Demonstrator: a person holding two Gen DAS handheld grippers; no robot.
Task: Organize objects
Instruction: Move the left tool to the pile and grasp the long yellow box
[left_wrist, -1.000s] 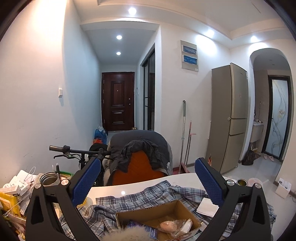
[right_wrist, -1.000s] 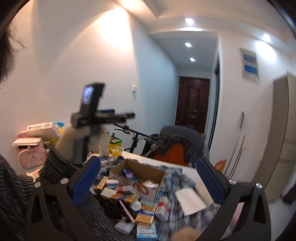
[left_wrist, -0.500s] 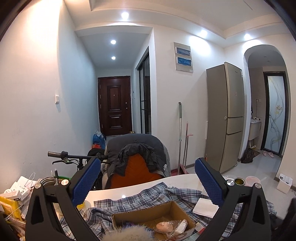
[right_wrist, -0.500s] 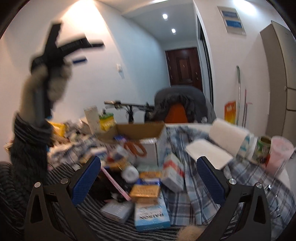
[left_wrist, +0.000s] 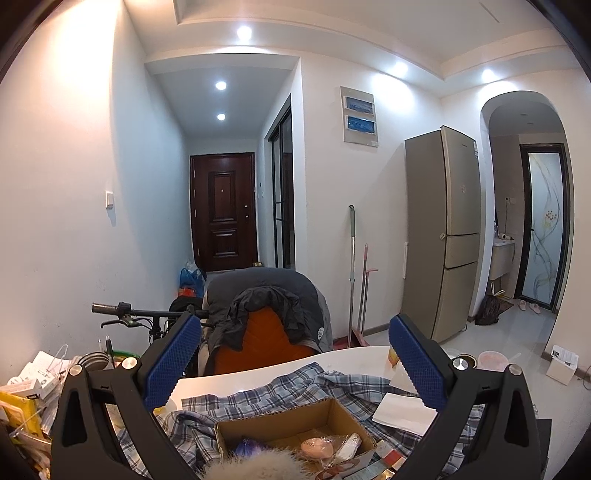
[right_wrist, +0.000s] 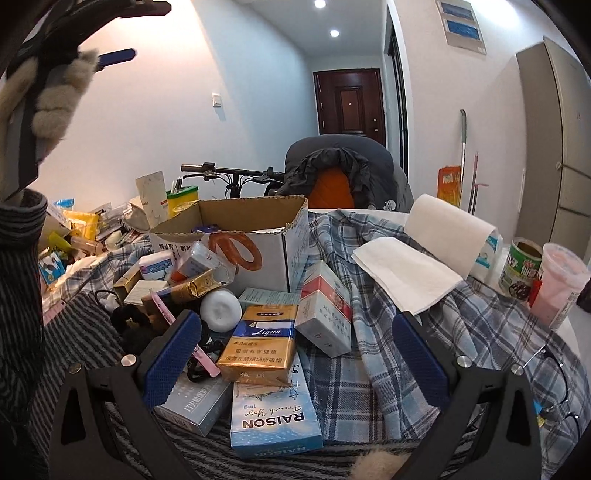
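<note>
My right gripper (right_wrist: 295, 350) is open and hangs low over a heap of small boxes on a plaid cloth (right_wrist: 399, 354). Between its fingers lie a gold and blue Ligun pack (right_wrist: 260, 343), a pale blue RAISON box (right_wrist: 273, 417) and a red and white box (right_wrist: 325, 306). Behind them stands an open cardboard box (right_wrist: 255, 236) with orange scissors (right_wrist: 236, 251) leaning on its side. My left gripper (left_wrist: 295, 358) is open and empty, held high above the same cardboard box (left_wrist: 295, 424), which holds a pink oval item (left_wrist: 316, 446). A furry-gloved hand (right_wrist: 55, 96) holds the left gripper at the upper left of the right wrist view.
A paper roll (right_wrist: 450, 229), a green can (right_wrist: 521, 266) and a pink cup (right_wrist: 561, 284) stand at the table's right. Glasses (right_wrist: 554, 380) lie near the right edge. Clutter (right_wrist: 77, 229) piles up on the left. A draped chair (left_wrist: 266, 314) and bicycle handlebars (left_wrist: 125, 310) stand behind the table.
The right gripper has dropped down and forward toward the heap of boxes. The left gripper has risen slightly, with its view tilted further up.
</note>
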